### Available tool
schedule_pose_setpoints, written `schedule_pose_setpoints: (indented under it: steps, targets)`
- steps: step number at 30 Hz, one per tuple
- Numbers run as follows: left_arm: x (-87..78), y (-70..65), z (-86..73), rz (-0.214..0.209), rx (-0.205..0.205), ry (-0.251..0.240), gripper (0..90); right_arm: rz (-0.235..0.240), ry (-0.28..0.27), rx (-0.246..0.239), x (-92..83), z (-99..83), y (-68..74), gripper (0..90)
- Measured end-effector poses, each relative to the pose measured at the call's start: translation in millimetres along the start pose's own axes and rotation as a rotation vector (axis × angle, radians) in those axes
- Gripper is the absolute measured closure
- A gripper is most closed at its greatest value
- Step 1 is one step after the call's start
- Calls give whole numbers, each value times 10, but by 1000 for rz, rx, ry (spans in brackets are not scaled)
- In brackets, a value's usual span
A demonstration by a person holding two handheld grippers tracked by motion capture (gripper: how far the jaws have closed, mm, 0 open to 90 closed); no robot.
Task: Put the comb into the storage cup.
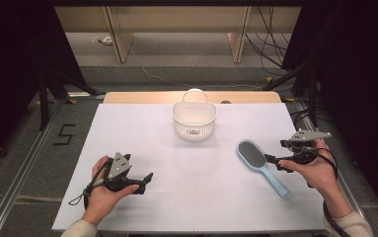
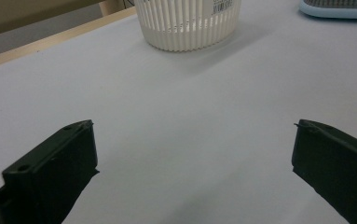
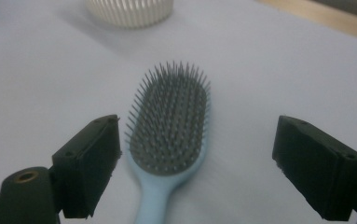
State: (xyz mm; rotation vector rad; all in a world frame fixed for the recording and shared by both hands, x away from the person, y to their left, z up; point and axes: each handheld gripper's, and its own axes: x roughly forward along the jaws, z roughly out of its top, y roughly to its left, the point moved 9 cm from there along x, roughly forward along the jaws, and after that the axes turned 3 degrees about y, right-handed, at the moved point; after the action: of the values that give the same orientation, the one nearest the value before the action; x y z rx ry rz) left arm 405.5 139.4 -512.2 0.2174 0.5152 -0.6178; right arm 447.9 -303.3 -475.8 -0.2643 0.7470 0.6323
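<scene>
A light-blue hairbrush (image 1: 258, 163) with grey bristles lies bristles up on the white table (image 1: 186, 197), right of centre, its handle toward the front right. My right gripper (image 1: 274, 152) is open just right of the brush head. In the right gripper view the hairbrush (image 3: 169, 130) lies between the wide-spread jaws of that gripper (image 3: 198, 120), untouched. A white slatted basket (image 1: 194, 120) with a handle stands upright at the back centre. My left gripper (image 1: 146, 181) rests open at the front left, holding nothing. Its own view (image 2: 195, 126) faces the basket (image 2: 188, 23).
A bare wooden strip (image 1: 137, 97) runs along the table's far edge. Beyond it are floor, cables and wooden furniture legs. A corner of the hairbrush (image 2: 337, 7) shows at the top right of the left gripper view. The basket's base (image 3: 129, 9) shows ahead of the right gripper.
</scene>
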Motion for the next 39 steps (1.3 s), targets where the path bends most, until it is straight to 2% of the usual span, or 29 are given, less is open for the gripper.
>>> schedule_pose_setpoints:
  steps: [1, 7, 8, 9, 12, 15, 16, 17, 18, 19, 25, 30, 31, 39]
  targets:
    - [0, -1, 1, 0, 0, -1, 0, -2, 20, 0, 14, -21, -4, 163]
    - [5, 0, 3, 0, 0, -2, 0, 20, 226, 20, 151, -218, 48, 177]
    - [5, 0, 3, 0, 0, -2, 0, 20, 226, 20, 151, -218, 48, 177]
    - [6, -3, 1, -1, -2, -1, 0, 23, 283, 20, 196, -258, 79, 196]
    - [4, -2, 1, -3, -3, -2, 0, 35, 374, 10, 249, -318, 126, 267]
    - [2, -3, 1, -4, -5, -2, 0, 29, 435, 26, 293, -345, 152, 292]
    - [2, -3, 1, -4, -5, -2, 0, 29, 435, 26, 293, -345, 152, 292]
    - [3, -5, 1, -5, -5, -2, 0, 29, 477, 32, 316, -362, 162, 297]
    - [3, -5, 1, -5, -5, -2, 0, 29, 477, 32, 316, -362, 162, 297]
    - [3, -6, 2, -6, -5, -3, 0, 34, 515, 39, 327, -379, 176, 311]
    - [5, -8, 2, -9, -5, -4, 0, 22, 597, 42, 391, -420, 192, 323]
    - [9, -7, -4, -10, -5, -2, 0, 16, 627, 32, 424, -427, 199, 355]
    - [8, -8, -1, -10, -5, -3, 0, 9, 648, 35, 434, -423, 210, 359]
    - [6, -8, 2, -12, -5, -5, 0, -12, 716, 14, 477, -464, 242, 384]
